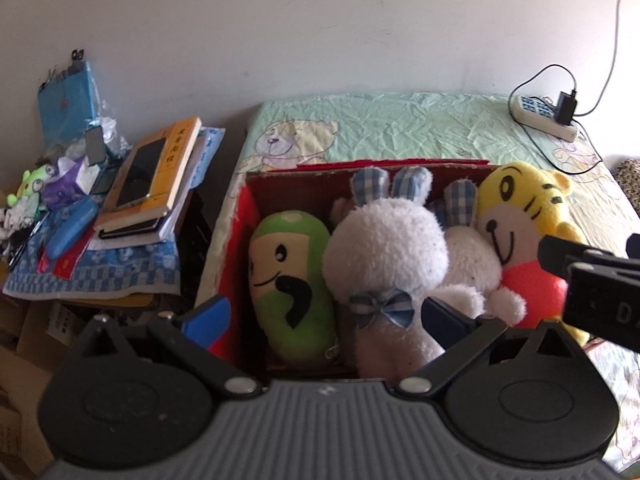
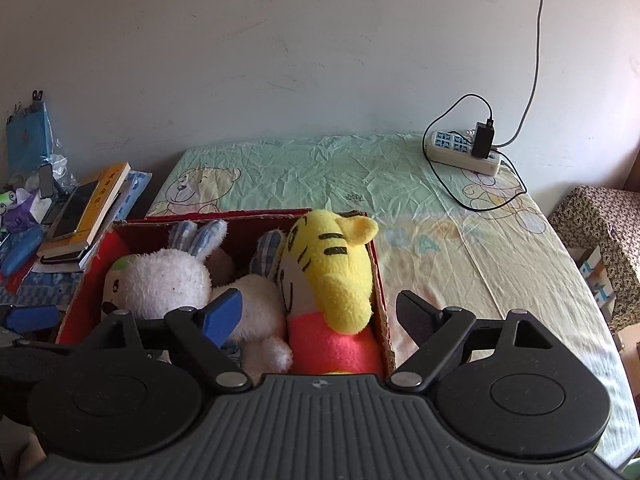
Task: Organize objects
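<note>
A red cardboard box [image 1: 240, 216] [image 2: 376, 264] stands on the bed and holds plush toys: a green bean toy [image 1: 290, 284], a white rabbit [image 1: 384, 256] [image 2: 160, 280] with checked ears, and a yellow tiger [image 1: 520, 224] [image 2: 336, 264] in a pink shirt. My left gripper [image 1: 324, 316] is open and empty, hovering over the near edge of the box. My right gripper [image 2: 320, 314] is open and empty, its fingers spread either side of the tiger. The right gripper's body also shows in the left wrist view [image 1: 592, 280], right of the tiger.
The bed [image 2: 400, 184] has a green bear-print sheet. A power strip [image 2: 460, 152] with a charger and cable lies at its far right. A cluttered side table [image 1: 100, 248] left of the bed holds books [image 1: 160, 176], a phone and small items. A patterned box [image 2: 600, 232] stands at the right.
</note>
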Demonstrator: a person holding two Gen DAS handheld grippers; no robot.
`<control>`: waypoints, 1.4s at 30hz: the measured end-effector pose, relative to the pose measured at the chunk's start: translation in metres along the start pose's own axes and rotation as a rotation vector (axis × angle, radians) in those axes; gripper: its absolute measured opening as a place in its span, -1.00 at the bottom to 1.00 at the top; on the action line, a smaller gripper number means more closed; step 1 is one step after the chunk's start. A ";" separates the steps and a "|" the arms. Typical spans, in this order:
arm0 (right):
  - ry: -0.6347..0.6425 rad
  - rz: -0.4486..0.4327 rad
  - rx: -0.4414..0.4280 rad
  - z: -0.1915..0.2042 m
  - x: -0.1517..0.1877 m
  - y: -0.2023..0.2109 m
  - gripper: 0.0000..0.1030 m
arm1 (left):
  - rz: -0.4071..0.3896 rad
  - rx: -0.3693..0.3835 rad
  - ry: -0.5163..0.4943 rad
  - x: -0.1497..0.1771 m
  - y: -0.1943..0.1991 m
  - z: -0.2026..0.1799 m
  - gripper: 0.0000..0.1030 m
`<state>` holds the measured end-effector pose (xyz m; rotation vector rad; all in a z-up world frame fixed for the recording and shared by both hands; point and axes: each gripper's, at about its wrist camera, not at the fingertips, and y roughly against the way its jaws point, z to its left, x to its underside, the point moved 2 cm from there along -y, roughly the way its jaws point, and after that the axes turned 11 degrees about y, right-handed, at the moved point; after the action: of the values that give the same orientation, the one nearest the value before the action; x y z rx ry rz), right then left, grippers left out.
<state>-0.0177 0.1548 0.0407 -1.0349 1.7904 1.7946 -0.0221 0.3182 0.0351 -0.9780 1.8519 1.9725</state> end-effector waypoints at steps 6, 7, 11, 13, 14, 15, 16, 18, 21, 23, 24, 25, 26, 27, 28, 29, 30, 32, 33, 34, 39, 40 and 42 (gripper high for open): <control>0.037 0.015 -0.009 0.000 0.000 -0.003 0.69 | 0.017 -0.028 0.022 -0.001 -0.002 0.005 0.96; 0.037 0.020 -0.015 0.000 0.000 -0.004 0.69 | 0.015 -0.029 0.024 -0.001 -0.001 0.005 0.96; 0.049 0.016 -0.011 0.002 0.000 -0.005 0.69 | 0.017 -0.036 0.014 0.000 -0.002 0.005 0.96; 0.045 0.012 -0.002 0.001 0.001 -0.005 0.69 | 0.021 -0.038 0.010 0.000 -0.003 0.005 0.96; 0.038 0.012 -0.001 0.000 0.001 -0.005 0.69 | 0.022 -0.037 0.007 0.000 -0.004 0.005 0.96; 0.028 0.012 -0.002 -0.001 0.002 -0.006 0.69 | 0.023 -0.034 0.003 0.001 -0.004 0.005 0.96; 0.022 0.016 -0.004 -0.001 0.002 -0.007 0.69 | 0.025 -0.032 -0.001 0.001 -0.005 0.005 0.96; 0.014 0.022 -0.006 -0.001 0.004 -0.008 0.69 | 0.028 -0.027 -0.008 0.002 -0.006 0.005 0.96; 0.010 0.021 -0.005 0.000 0.007 -0.009 0.69 | 0.025 -0.026 -0.020 0.004 -0.006 0.003 0.96; 0.007 0.027 0.000 0.001 0.008 -0.012 0.69 | 0.020 -0.027 -0.025 0.005 -0.007 0.003 0.96; 0.003 0.033 -0.003 0.002 0.009 -0.012 0.69 | 0.020 -0.027 -0.025 0.005 -0.007 0.003 0.96; 0.000 0.038 -0.006 0.002 0.009 -0.013 0.69 | 0.019 -0.025 -0.025 0.006 -0.007 0.004 0.96; 0.000 0.041 -0.006 0.002 0.010 -0.014 0.69 | 0.017 -0.021 -0.024 0.006 -0.007 0.005 0.96; 0.003 0.041 -0.005 0.003 0.010 -0.014 0.69 | 0.015 -0.018 -0.022 0.006 -0.007 0.005 0.96; 0.006 0.040 -0.003 0.004 0.010 -0.015 0.69 | 0.014 -0.016 -0.021 0.006 -0.007 0.006 0.96; 0.008 0.039 -0.002 0.004 0.010 -0.015 0.69 | 0.015 -0.013 -0.018 0.006 -0.008 0.006 0.96; 0.009 0.041 -0.002 0.004 0.010 -0.015 0.69 | 0.015 -0.010 -0.015 0.006 -0.008 0.006 0.96; 0.003 0.046 -0.004 0.003 0.011 -0.016 0.69 | 0.022 -0.004 -0.013 0.007 -0.010 0.006 0.96; 0.000 0.049 -0.005 0.002 0.012 -0.016 0.69 | 0.025 -0.002 -0.013 0.007 -0.011 0.006 0.96; -0.003 0.052 -0.005 0.002 0.012 -0.016 0.69 | 0.028 0.002 -0.012 0.007 -0.012 0.006 0.96; -0.007 0.057 -0.003 0.001 0.013 -0.017 0.69 | 0.018 0.006 -0.023 0.008 -0.011 0.004 0.96; -0.006 0.057 -0.002 0.002 0.013 -0.017 0.69 | 0.014 0.006 -0.026 0.008 -0.011 0.004 0.96; -0.004 0.058 0.000 0.002 0.013 -0.017 0.69 | 0.012 0.010 -0.028 0.009 -0.012 0.004 0.96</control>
<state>-0.0141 0.1552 0.0192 -0.9883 1.8354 1.8291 -0.0230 0.3217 0.0203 -0.9340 1.8556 1.9722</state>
